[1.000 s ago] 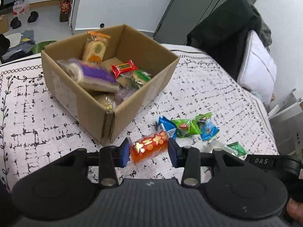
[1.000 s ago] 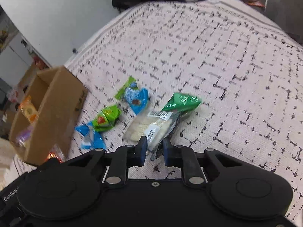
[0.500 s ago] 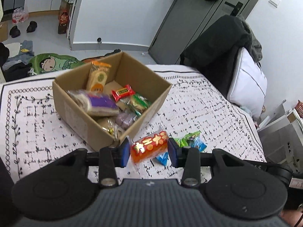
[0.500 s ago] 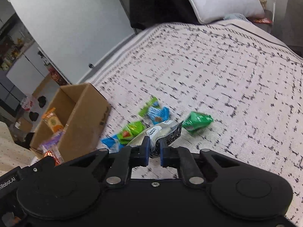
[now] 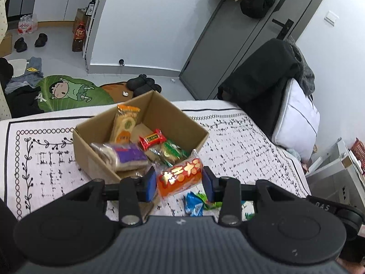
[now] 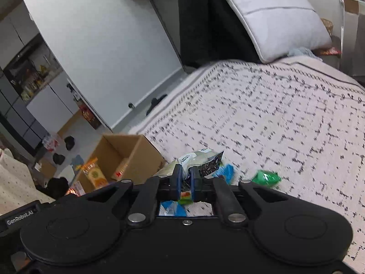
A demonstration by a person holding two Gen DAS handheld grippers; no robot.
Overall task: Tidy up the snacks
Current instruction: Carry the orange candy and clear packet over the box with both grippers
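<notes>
the left gripper (image 5: pixel 179 181) sits low in the centre of its frame, its blue fingers (image 5: pixel 150 183) pinching an orange snack pack (image 5: pixel 180 178) with gold characters, held just in front of the open cardboard box (image 5: pixel 95 159) on the patterned bed cover (image 5: pixel 239 141). inside the box lie a purple-wrapped bun (image 5: pixel 123 156), a tall orange cracker pack (image 5: pixel 124 126), a red bar (image 5: pixel 152 138) and a green packet (image 5: pixel 174 151). the right gripper (image 6: pixel 185 182) at lower centre pinches the edge of a pale, clear-wrapped snack bag (image 6: pixel 196 161), lifted above blue and green candies (image 6: pixel 178 202); a green packet (image 6: pixel 265 178) rests on the cover at centre right.
</notes>
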